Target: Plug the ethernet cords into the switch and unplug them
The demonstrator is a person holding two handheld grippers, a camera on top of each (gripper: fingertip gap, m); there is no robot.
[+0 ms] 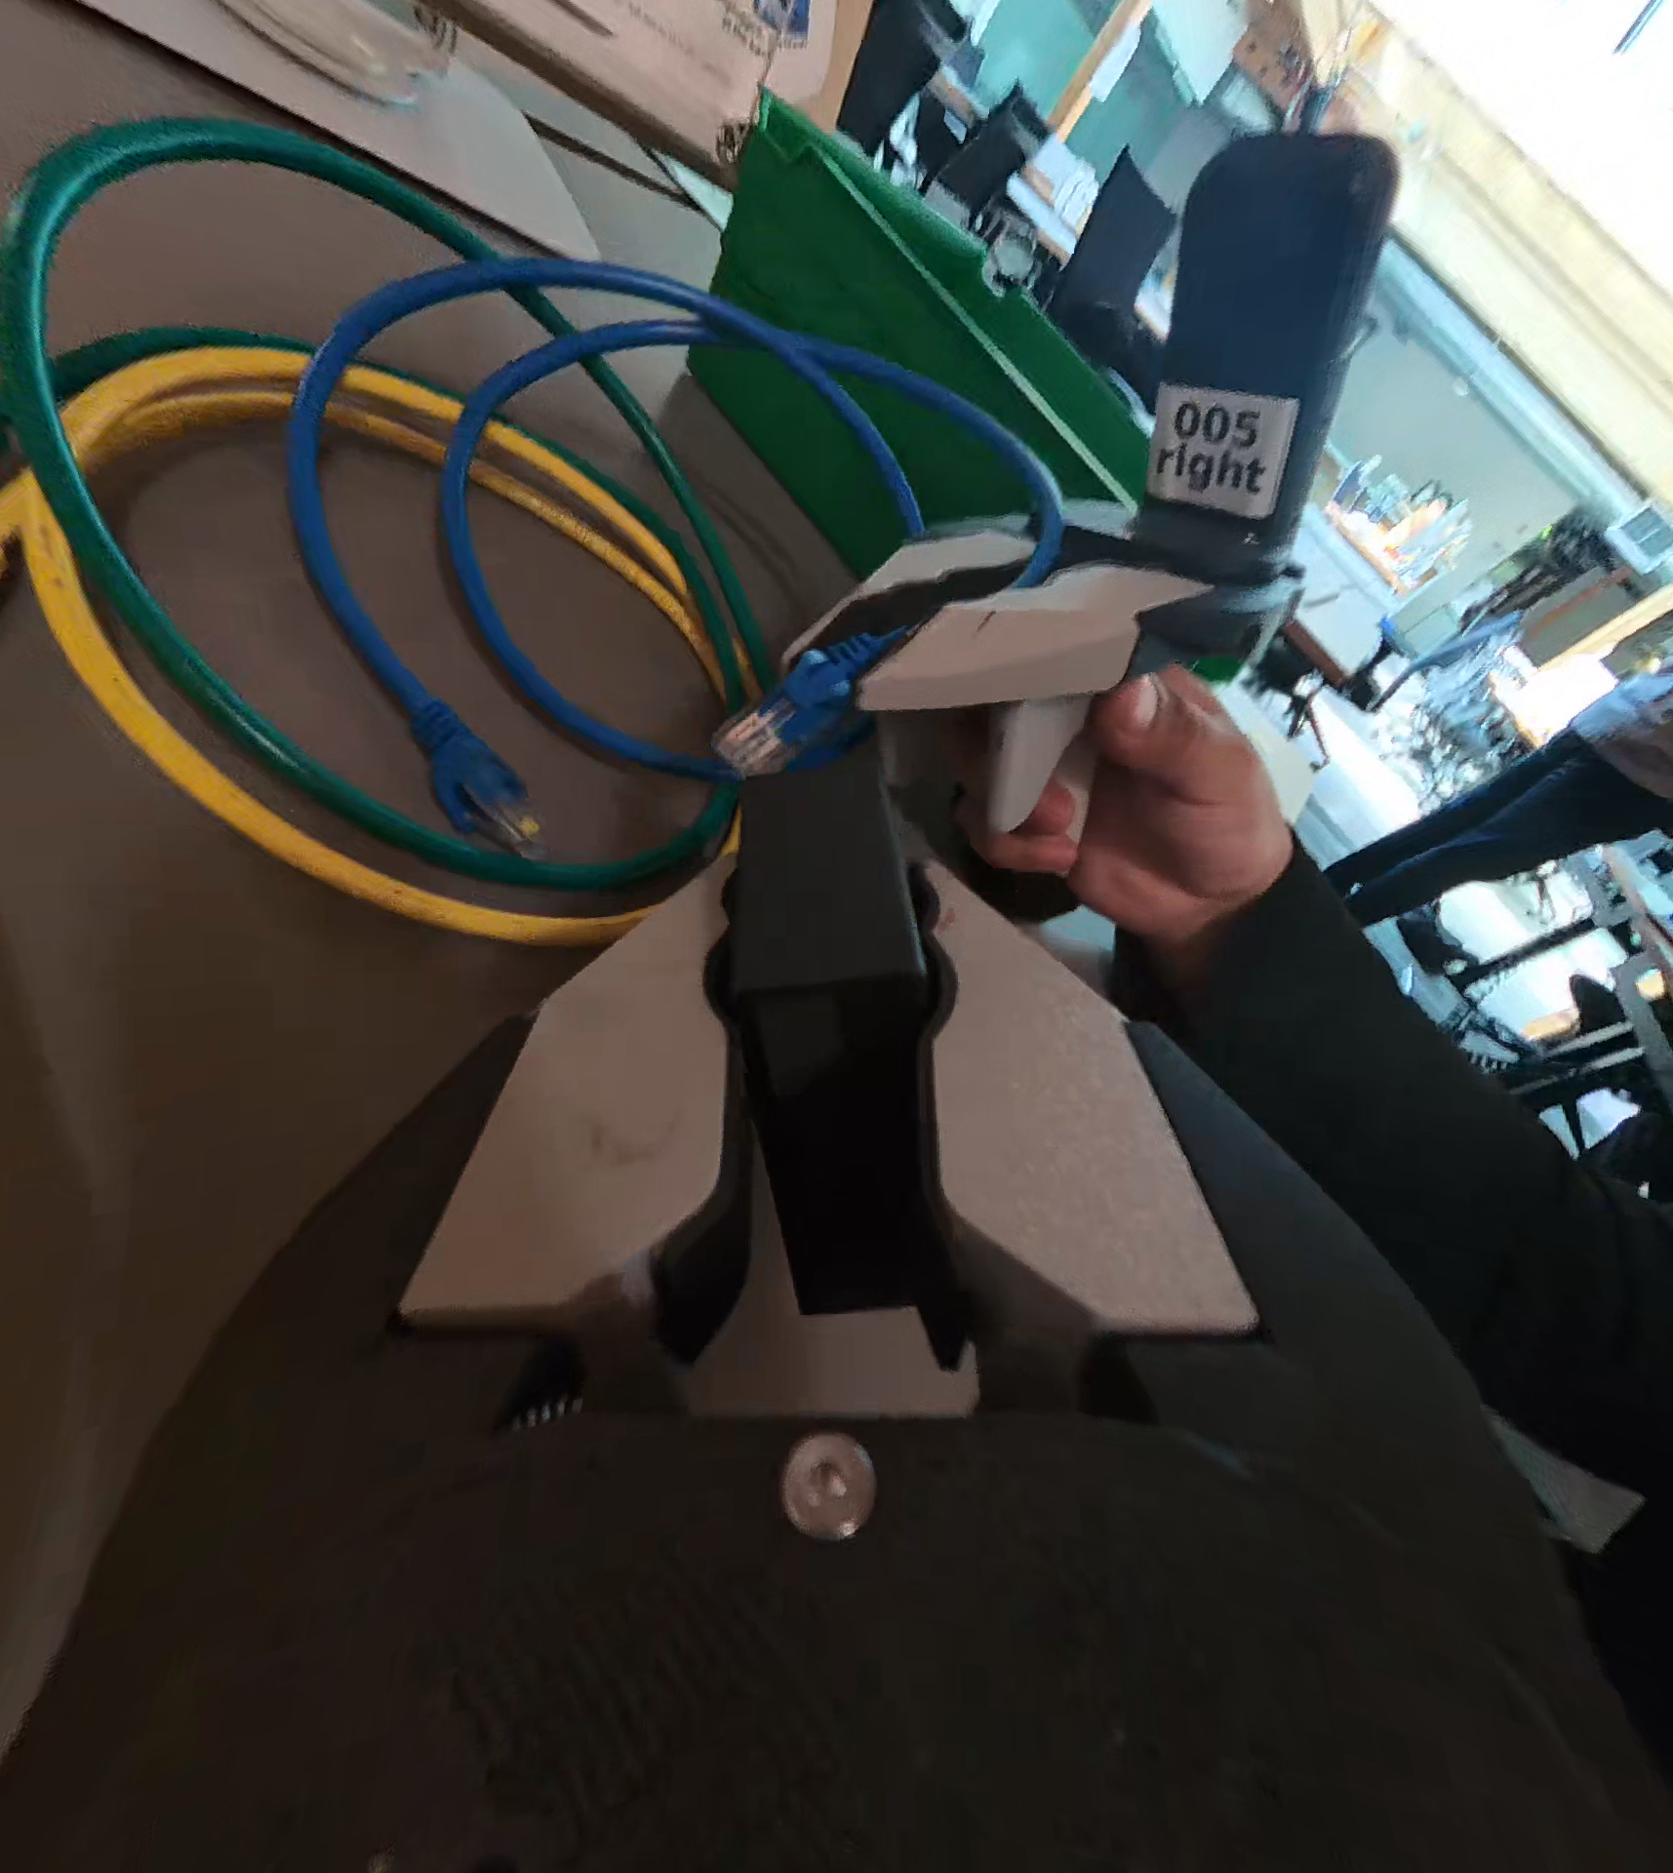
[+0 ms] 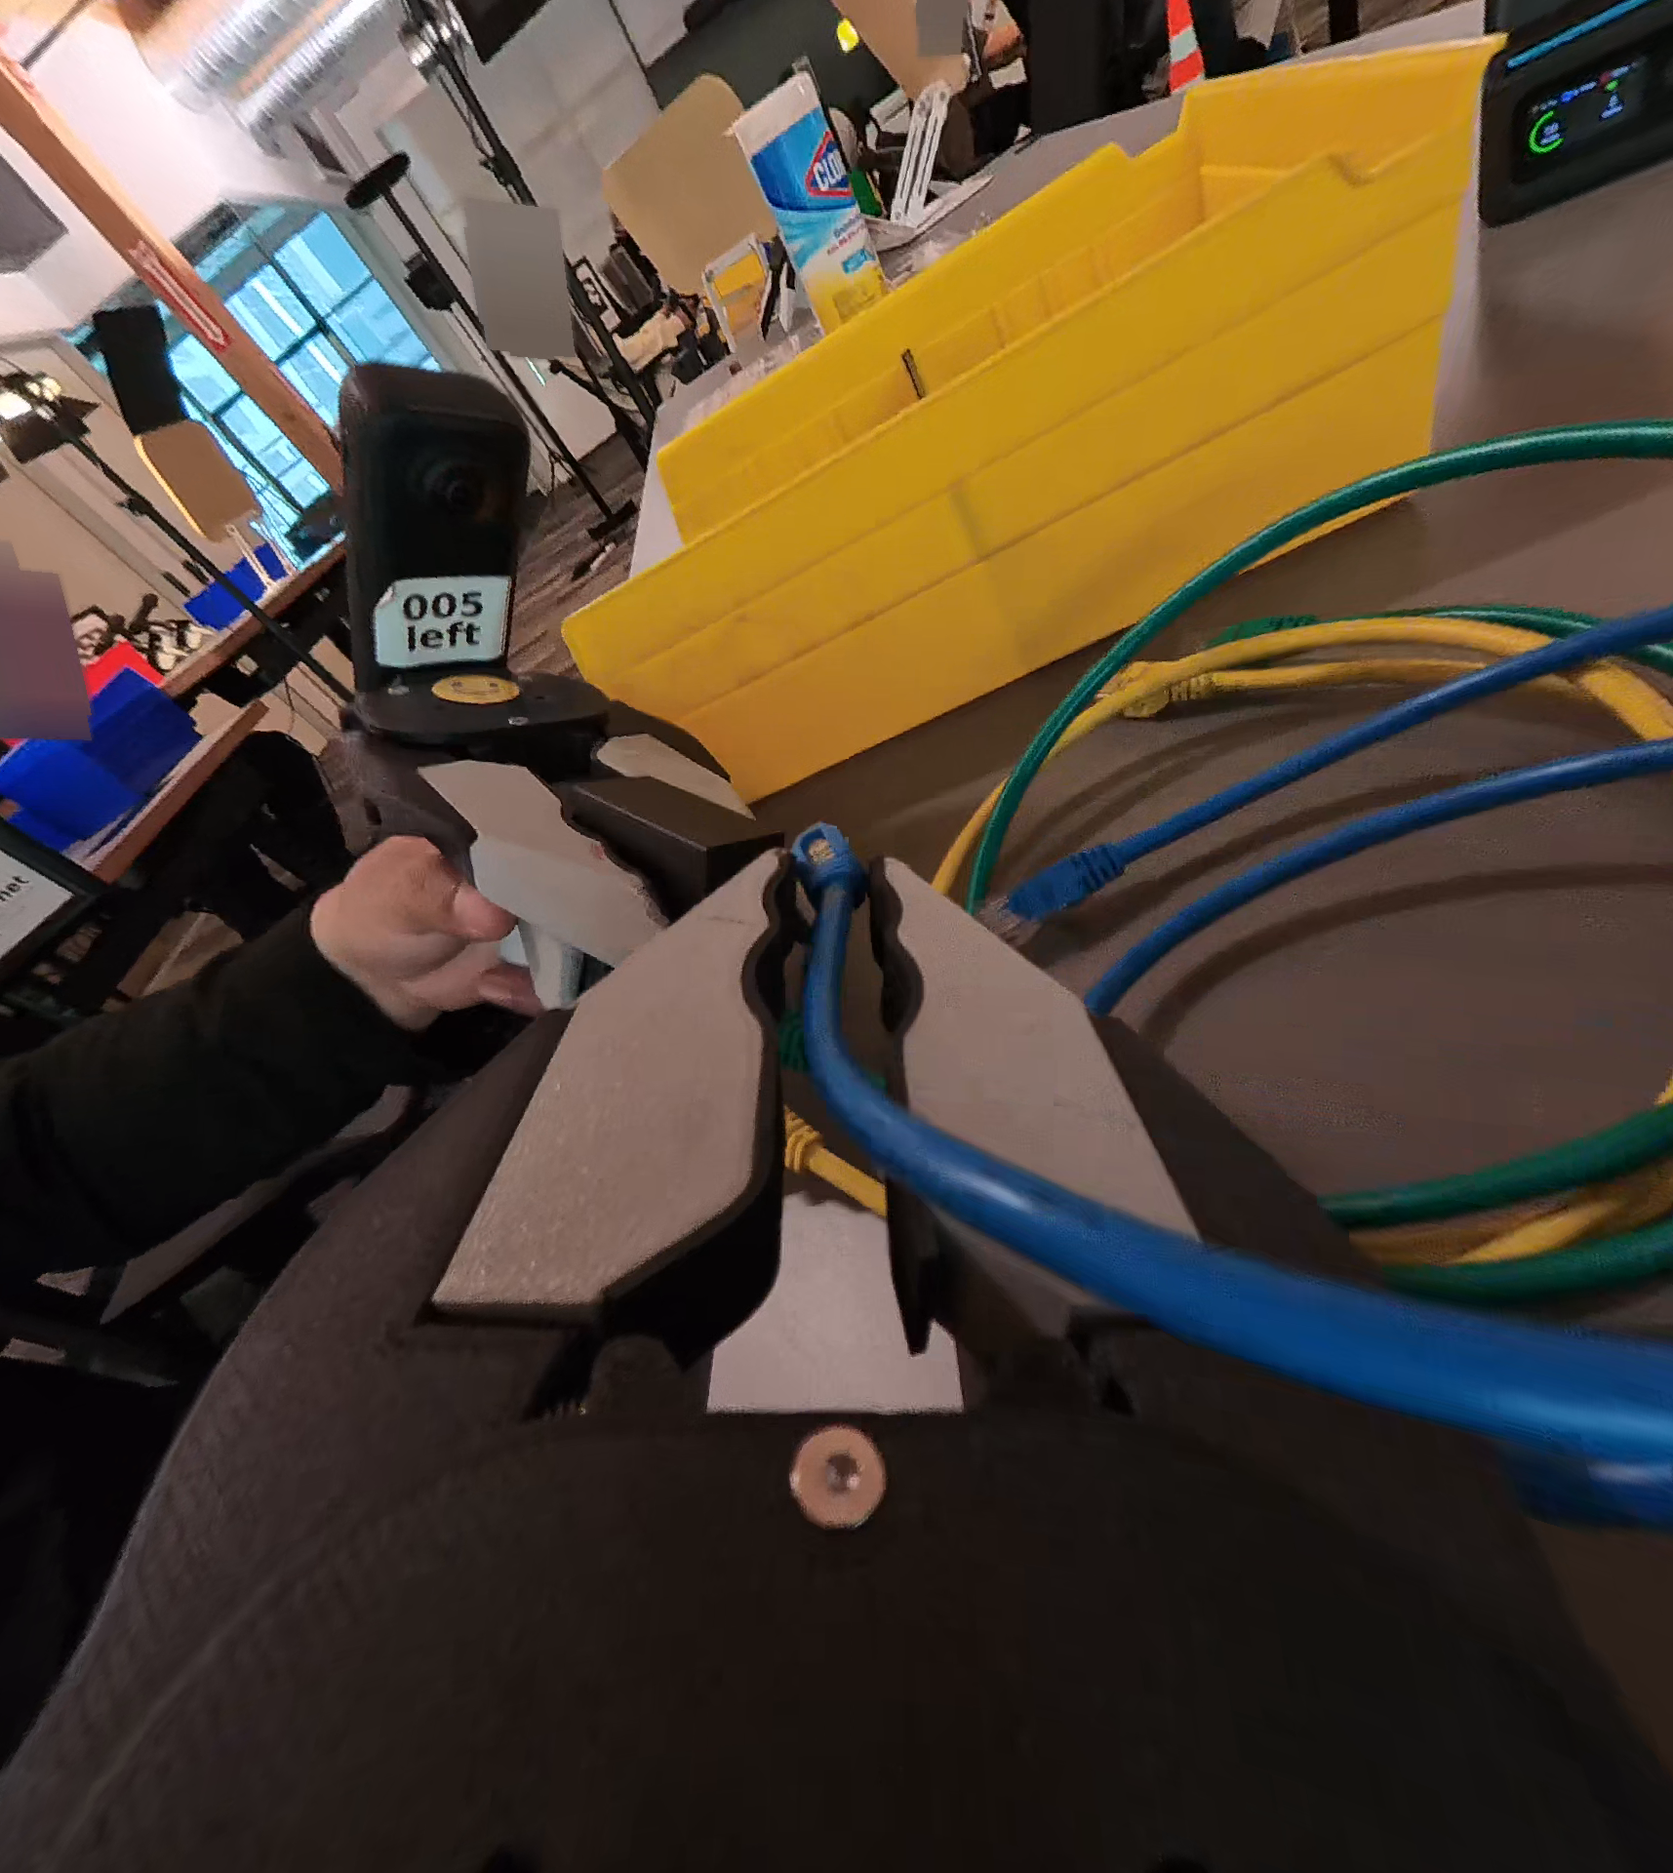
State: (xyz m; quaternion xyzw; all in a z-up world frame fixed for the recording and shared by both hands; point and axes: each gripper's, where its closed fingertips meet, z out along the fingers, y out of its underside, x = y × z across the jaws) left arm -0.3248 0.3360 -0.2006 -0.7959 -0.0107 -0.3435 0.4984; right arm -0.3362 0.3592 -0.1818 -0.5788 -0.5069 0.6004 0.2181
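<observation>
My left gripper [image 1: 822, 902] is shut on a small black switch [image 1: 832, 1014], which sticks forward between the fingers. My right gripper [image 1: 842, 654] comes in from the right, shut on the blue cord just behind its plug [image 1: 781, 725]. The clear plug tip hangs just above the switch's far end, apart from it. In the right wrist view the right gripper [image 2: 827, 892] pinches the blue cord [image 2: 1014, 1176]. The plug [image 2: 822, 851] points at the switch [image 2: 710, 841] held by the left gripper [image 2: 639, 851].
Green [image 1: 31, 304] and yellow [image 1: 153, 740] cords lie coiled on the brown table, with the blue cord's other plug [image 1: 482, 791] loose among them. A green bin [image 1: 873, 334] stands behind. A yellow bin [image 2: 1065, 487] and a black device with a screen [image 2: 1602, 111] stand beyond the coils. My left and right fingertips are right by each other.
</observation>
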